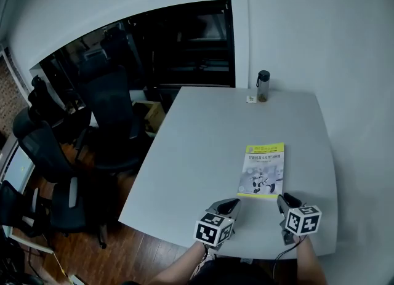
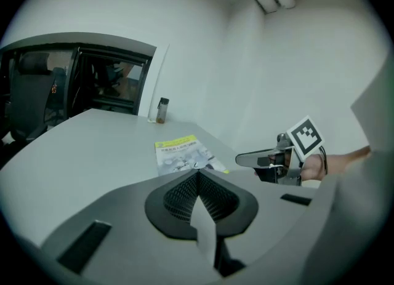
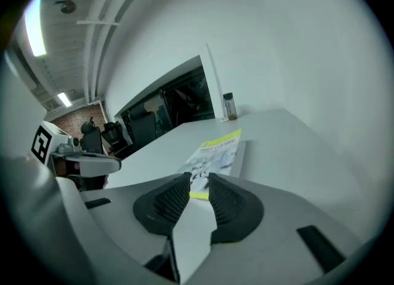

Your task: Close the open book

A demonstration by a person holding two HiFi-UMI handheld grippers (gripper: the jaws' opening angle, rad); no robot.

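A book (image 1: 262, 170) with a yellow-green top band lies shut and flat on the grey table (image 1: 197, 148), toward its near right side. Both grippers hover at the table's near edge, just short of the book. My left gripper (image 1: 231, 205) is left of the book's near corner, its pads (image 2: 184, 191) meeting at the tip with nothing held. My right gripper (image 1: 284, 202) is off the book's near right corner, its jaws a small gap apart and empty. The book (image 2: 181, 154) shows ahead in the left gripper view, and the book (image 3: 215, 153) lies just past the right pads (image 3: 229, 200).
A dark bottle (image 1: 263, 85) and a small white item (image 1: 251, 99) stand at the table's far edge by the wall. Several black office chairs (image 1: 111, 111) crowd the floor to the left of the table. A white wall runs along the right.
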